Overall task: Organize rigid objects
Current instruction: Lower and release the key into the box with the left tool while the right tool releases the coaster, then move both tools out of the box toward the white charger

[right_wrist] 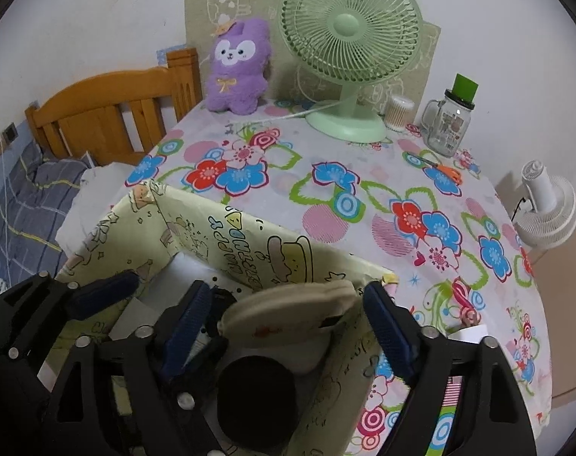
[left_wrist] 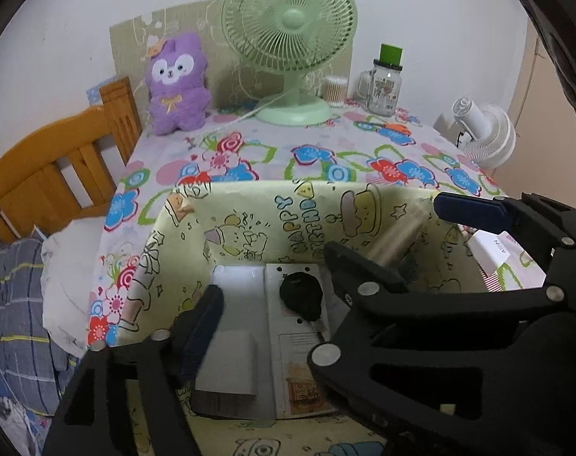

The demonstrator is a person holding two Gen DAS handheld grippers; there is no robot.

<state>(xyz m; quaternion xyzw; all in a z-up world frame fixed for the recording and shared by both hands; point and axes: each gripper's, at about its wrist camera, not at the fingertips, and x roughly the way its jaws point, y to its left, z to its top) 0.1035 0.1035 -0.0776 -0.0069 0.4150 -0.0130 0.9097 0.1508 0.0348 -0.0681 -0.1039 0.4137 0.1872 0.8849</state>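
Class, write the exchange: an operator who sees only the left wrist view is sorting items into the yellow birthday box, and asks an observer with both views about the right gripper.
Operator: What is that pale thing in the right gripper?
Observer: A beige oval item with a small red mark lies between the open jaws of the right gripper, with a gap on each side.
Operator: Anything beneath it?
Observer: A black round thing sits just below it, inside the box.
Operator: Are both fingers in the box?
Observer: No, the outer finger is outside the right wall, over the tablecloth.
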